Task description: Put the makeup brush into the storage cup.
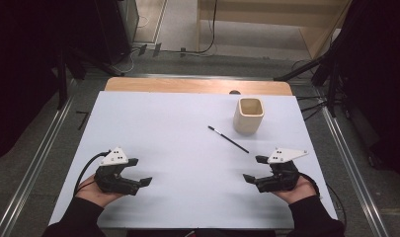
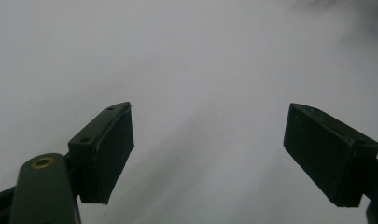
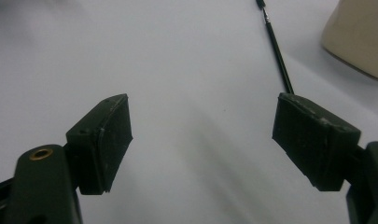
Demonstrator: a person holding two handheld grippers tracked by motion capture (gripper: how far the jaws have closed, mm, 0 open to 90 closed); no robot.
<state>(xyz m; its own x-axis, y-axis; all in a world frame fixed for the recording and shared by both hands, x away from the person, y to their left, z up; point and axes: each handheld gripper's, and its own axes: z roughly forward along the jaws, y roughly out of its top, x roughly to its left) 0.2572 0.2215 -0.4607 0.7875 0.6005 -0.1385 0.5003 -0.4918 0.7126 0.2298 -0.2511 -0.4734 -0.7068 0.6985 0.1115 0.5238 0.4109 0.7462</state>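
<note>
Right claw [image 1: 253, 169]: I hold it released, low on the worktop [image 1: 178, 138], nearest the pen.
Left claw [image 1: 140, 172]: released too, parked clear.
Pen [image 1: 228, 138]: lying flat just beside the cup [image 1: 248, 116], reachable.

Grey floor [image 1: 39, 143], wooden shelving [image 1: 266, 19] — dim room

Evenly lit from above on the white counter [image 1: 187, 128], dark at both side edges. Soft shadows under the jaws. Slightly blurred in both gripper views; mild glare.
</note>
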